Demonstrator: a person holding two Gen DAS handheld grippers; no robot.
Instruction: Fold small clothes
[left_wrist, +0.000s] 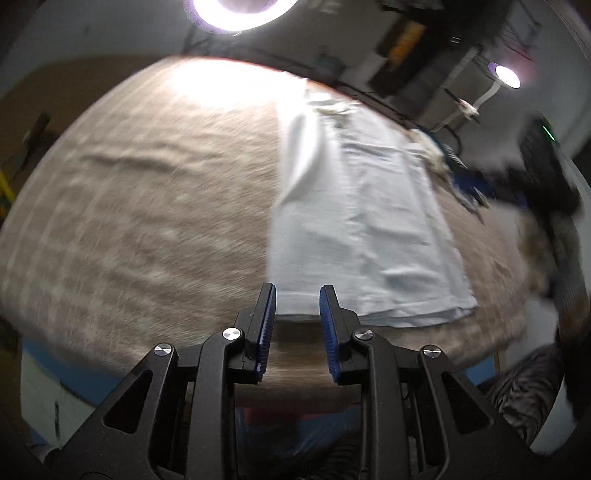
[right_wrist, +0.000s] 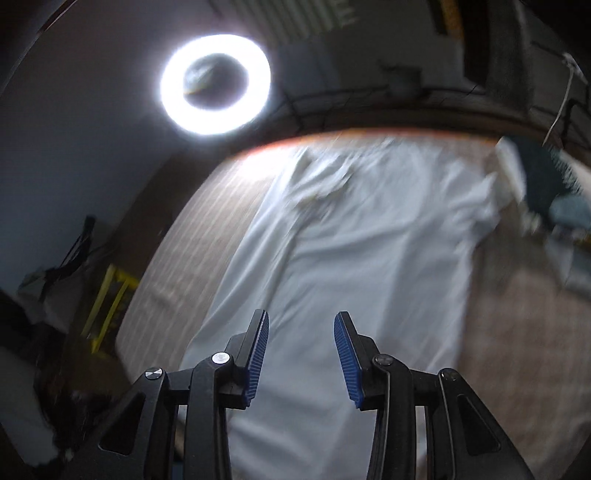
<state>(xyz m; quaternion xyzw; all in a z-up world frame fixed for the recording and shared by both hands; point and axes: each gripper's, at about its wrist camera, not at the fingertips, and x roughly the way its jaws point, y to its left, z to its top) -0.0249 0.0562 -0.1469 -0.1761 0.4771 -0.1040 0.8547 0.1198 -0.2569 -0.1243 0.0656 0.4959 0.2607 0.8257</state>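
A white garment lies flat, folded into a long strip, on a table covered with a beige checked cloth. My left gripper is open and empty, above the garment's near edge at its left corner. In the right wrist view the same white garment stretches away from me. My right gripper is open and empty, held above the garment's near part. Both views are motion-blurred.
A pile of other clothes, dark blue and white, lies at the far right of the table; it also shows in the right wrist view. A ring light shines behind the table. A yellow frame stands at the left.
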